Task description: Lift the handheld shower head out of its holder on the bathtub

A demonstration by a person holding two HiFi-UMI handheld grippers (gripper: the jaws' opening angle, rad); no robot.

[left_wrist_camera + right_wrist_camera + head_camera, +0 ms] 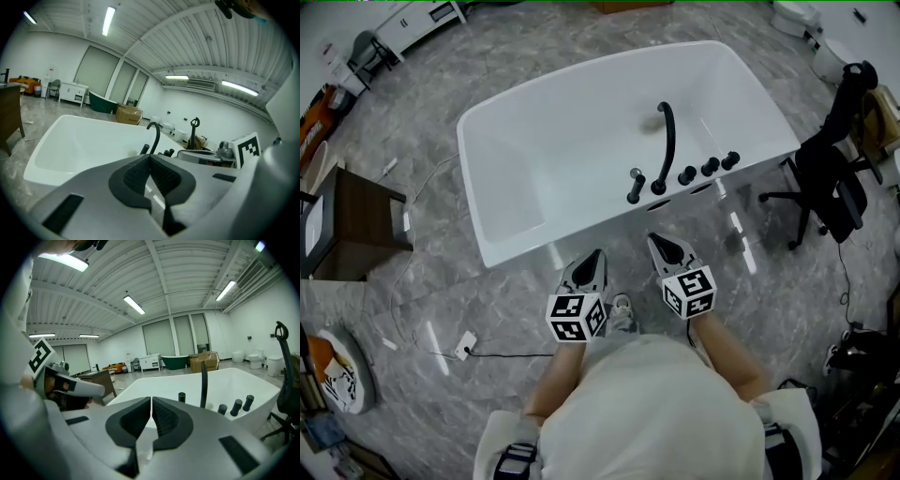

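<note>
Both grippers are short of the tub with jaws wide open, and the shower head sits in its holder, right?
Not quite: left gripper and right gripper are shut, empty, as each gripper's own view shows. Both are short of the tub, shower head in its holder.

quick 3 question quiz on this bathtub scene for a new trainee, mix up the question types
1. Which fitting stands nearest the handheld shower head on the bathtub rim?
2. True or false: the right hand-held gripper is clamped on the shower head.
3. The left hand-held gripper has its jaws: A) wide apart, B) together with nothing between them, C) clamped on something.

Key
1. The curved spout, just to its right in the head view.
2. False. It is short of the tub, shut and empty.
3. B
</note>
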